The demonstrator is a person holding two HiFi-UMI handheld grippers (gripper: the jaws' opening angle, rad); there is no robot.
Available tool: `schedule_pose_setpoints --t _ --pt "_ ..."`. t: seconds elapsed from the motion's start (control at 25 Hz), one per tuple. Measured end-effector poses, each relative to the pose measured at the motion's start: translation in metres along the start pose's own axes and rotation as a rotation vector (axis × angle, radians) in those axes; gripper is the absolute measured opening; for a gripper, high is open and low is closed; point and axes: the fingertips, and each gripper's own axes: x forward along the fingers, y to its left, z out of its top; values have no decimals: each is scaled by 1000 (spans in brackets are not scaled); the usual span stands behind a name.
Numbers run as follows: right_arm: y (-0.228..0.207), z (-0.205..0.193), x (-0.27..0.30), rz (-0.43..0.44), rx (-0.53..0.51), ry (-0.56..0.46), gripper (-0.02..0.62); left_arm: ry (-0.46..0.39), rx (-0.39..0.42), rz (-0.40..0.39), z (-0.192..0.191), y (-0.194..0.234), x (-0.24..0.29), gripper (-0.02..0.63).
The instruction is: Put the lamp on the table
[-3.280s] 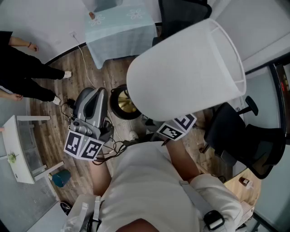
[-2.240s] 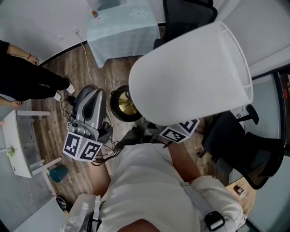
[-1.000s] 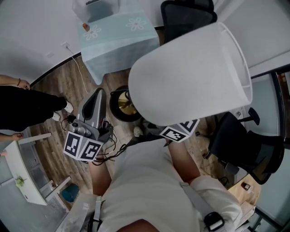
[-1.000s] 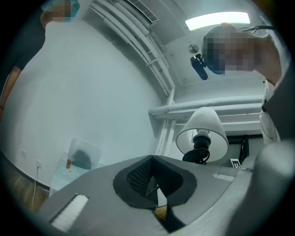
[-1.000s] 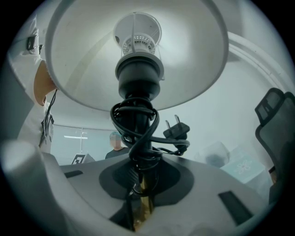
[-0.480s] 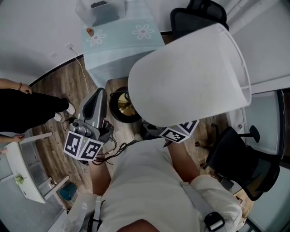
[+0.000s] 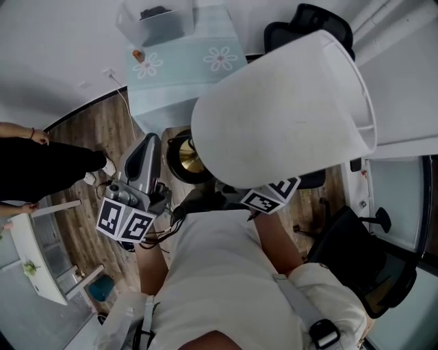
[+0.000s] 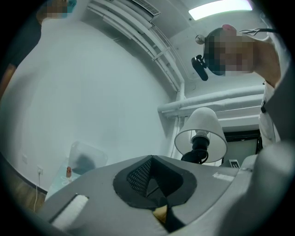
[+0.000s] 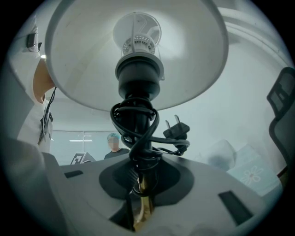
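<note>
I carry the lamp tilted, its white shade (image 7: 287, 109) filling the middle of the head view and its black-and-gold round base (image 7: 183, 156) hanging over the floor. My right gripper (image 9: 140, 184) is shut on the brass stem (image 9: 143, 205), just below the black cord wound round the socket (image 9: 137, 115) with its plug (image 9: 177, 130) sticking out. Only that gripper's marker cube (image 7: 268, 194) shows in the head view. My left gripper (image 7: 147, 152) hovers left of the base, jaws shut, nothing clearly held. The table with the pale blue flowered cloth (image 7: 185, 68) lies ahead.
A clear plastic box (image 7: 156, 20) and a small brown item (image 7: 139, 56) stand on the table's far part. Black office chairs stand at the top right (image 7: 311, 20) and lower right (image 7: 363, 263). A person in black (image 7: 41, 171) and a white shelf (image 7: 24, 249) are at the left.
Both grippers and the lamp have moved toward the table, which now sits lower and nearer in the head view. The chairs have slid right. The grip on the stem is unchanged.
</note>
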Motion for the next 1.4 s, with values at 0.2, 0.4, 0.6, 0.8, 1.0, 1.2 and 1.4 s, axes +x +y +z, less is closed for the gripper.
schedule_pose_setpoints --t 0.2,0.4,0.6,0.8,1.0,1.2,1.4 --pt "-27 4 15 -2 4 -1 81 9 1 -5 -2 16 27 0" --pt "-56 6 38 -13 -6 3 81 12 -3 -16 0 44 52 2" --pt "-88 8 67 -24 -11 4 81 18 -14 -26 3 80 82 1" --pt "-114 8 95 -34 -11 -1 81 23 -18 -38 9 113 107 1" --pt "-136 8 124 -60 -15 -4 81 34 -24 -55 15 144 126 2" --pt "-153 7 147 -88 -29 -5 81 45 -28 -88 20 166 142 1" --pt "-172 4 162 -118 -47 0 81 54 -38 -112 21 185 158 1"
